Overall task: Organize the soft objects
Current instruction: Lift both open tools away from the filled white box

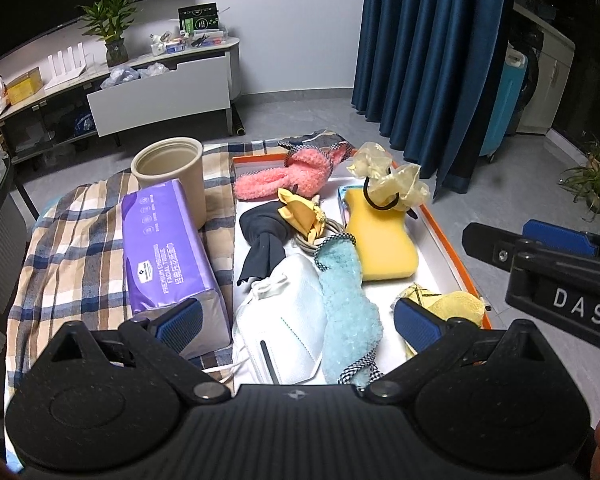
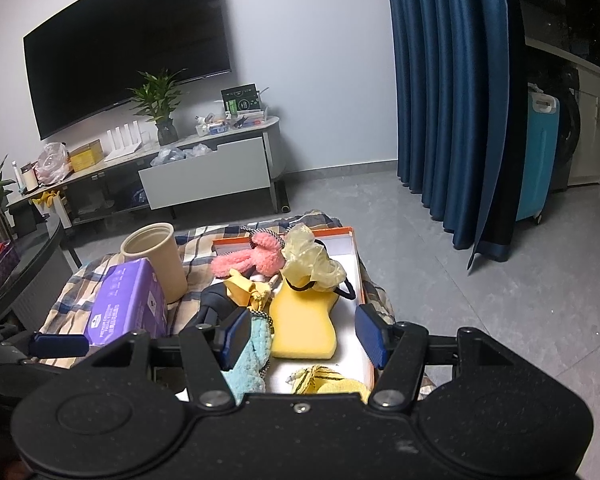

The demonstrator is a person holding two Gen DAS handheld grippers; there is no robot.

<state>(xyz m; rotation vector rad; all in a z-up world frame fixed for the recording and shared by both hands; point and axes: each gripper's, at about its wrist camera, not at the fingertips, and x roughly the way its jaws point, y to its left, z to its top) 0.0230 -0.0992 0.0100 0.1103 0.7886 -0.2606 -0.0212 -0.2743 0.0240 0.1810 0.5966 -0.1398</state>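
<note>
— Looking down past your left gripper (image 1: 298,322), what sits between its blue pads?

— A white face mask (image 1: 278,320) and a light blue fuzzy strip (image 1: 346,312), both lying in the orange-rimmed tray (image 1: 446,236). Your jaws are spread wide and nothing is pinched — the pads hang apart from both.

— And just ahead of those pads?

— A dark knotted cloth (image 1: 264,236), a yellow bow (image 1: 300,210) and a yellow sponge (image 1: 380,236) with a pale yellow scrunchie (image 1: 396,182) resting on its far end. Beyond them lies a pink fuzzy strip (image 1: 284,178). Off your left pad stands a purple facial tissue pack (image 1: 166,252), and behind it a beige cylindrical cup (image 1: 172,176) — both on the plaid cloth (image 1: 68,240), outside the tray.

— Your right gripper (image 2: 302,336)?

— Released too, jaws wide. The sponge lies between and ahead of its pads without touching them; the blue strip sits by its left pad, and a yellow cloth (image 2: 340,384) lies under it at the tray's near end.
</note>
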